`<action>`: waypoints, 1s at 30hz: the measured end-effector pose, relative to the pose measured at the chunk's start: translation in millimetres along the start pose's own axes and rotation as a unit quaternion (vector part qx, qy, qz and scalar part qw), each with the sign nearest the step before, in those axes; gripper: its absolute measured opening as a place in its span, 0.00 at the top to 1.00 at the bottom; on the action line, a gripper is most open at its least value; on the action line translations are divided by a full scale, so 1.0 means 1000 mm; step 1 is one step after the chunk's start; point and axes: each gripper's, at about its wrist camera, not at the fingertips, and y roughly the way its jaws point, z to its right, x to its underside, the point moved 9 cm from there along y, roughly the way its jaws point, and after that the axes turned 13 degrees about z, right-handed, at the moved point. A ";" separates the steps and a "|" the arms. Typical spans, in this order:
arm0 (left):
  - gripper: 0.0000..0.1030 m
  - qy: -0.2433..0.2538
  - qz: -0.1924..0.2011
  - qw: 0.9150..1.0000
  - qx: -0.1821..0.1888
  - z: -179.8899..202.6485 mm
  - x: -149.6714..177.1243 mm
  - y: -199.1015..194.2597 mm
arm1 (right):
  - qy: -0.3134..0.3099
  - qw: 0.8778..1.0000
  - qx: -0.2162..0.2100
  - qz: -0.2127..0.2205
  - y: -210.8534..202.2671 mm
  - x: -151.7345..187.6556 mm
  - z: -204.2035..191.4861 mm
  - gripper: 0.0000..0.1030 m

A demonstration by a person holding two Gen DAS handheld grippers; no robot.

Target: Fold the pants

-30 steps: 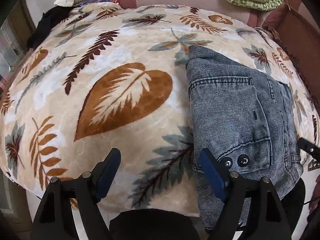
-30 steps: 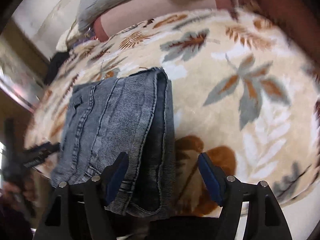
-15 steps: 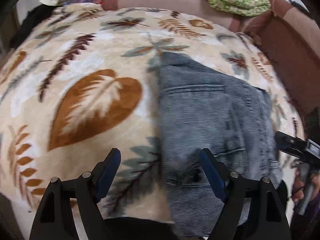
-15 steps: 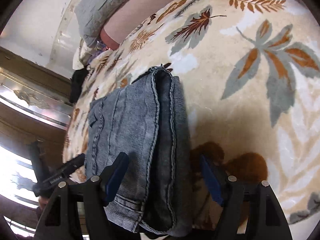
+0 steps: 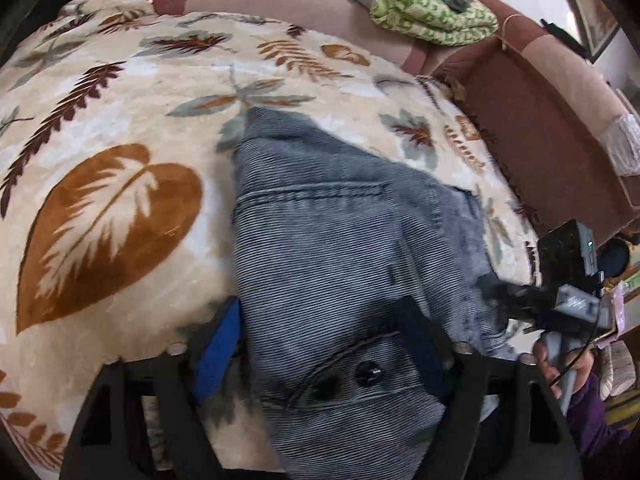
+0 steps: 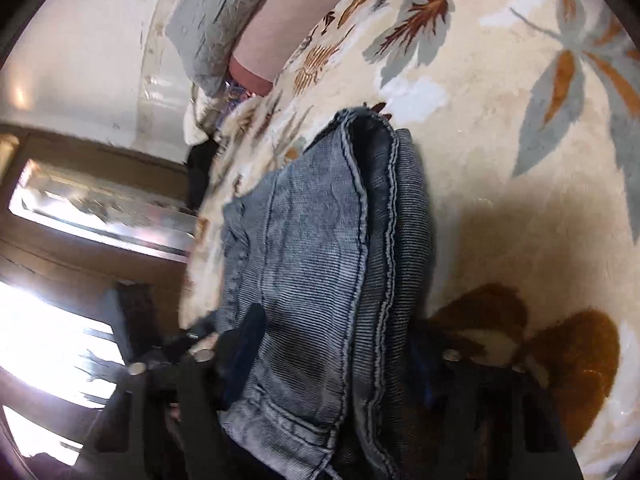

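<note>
The folded pants (image 5: 352, 248) lie on the leaf-print blanket (image 5: 120, 128), near its edge. The left gripper (image 5: 324, 336) straddles their near left end, jaws just closing; whether they grasp, I cannot tell. The right gripper (image 6: 336, 344), jaws also just closing, straddles the right end; grasp unclear.

Both grippers had chunky black plastic arms with silver screws and blue pads (image 5: 218, 346). The right gripper (image 5: 520, 300) carried a black box with a tiny green light, and the person wore a purple sleeve (image 5: 592, 420).
</note>
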 end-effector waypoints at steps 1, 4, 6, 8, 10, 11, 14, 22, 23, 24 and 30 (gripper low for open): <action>0.29 0.005 0.001 1.000 -0.003 0.002 -0.001 0.000 | -0.016 1.000 0.007 0.003 0.000 0.001 -0.005 0.56; 0.55 0.023 0.003 1.000 -0.014 0.002 -0.004 -0.003 | -0.078 0.996 0.043 0.015 -0.001 0.000 -0.022 0.60; 0.67 0.032 0.008 0.999 -0.018 0.001 -0.008 -0.008 | -0.132 0.988 0.075 0.028 -0.003 -0.002 -0.037 0.61; 0.69 0.035 0.015 0.999 -0.013 0.003 -0.013 -0.013 | -0.175 0.980 0.082 0.042 -0.007 -0.005 -0.054 0.61; 0.69 0.044 0.023 0.999 -0.014 0.006 -0.019 -0.016 | -0.215 0.971 0.085 0.059 -0.010 -0.012 -0.073 0.63; 0.69 0.048 0.027 0.998 -0.017 0.007 -0.023 -0.018 | -0.229 0.967 0.087 0.065 -0.010 -0.015 -0.079 0.66; 0.69 0.057 0.048 0.997 -0.026 0.007 -0.044 -0.025 | -0.258 0.959 0.089 0.077 -0.003 -0.029 -0.096 0.67; 0.69 0.077 0.087 0.989 -0.090 -0.020 -0.118 -0.018 | -0.250 0.960 0.081 0.093 0.046 -0.080 -0.104 0.67; 0.69 0.077 0.083 0.988 -0.101 -0.028 -0.123 -0.011 | -0.241 0.963 0.087 0.082 0.062 -0.086 -0.098 0.67; 0.69 0.075 0.073 0.987 -0.125 -0.042 -0.125 0.000 | -0.234 0.965 0.092 0.071 0.076 -0.087 -0.095 0.64; 0.55 0.073 0.022 0.978 -0.195 -0.082 -0.099 0.035 | -0.167 0.974 0.142 0.051 0.104 -0.085 -0.045 0.42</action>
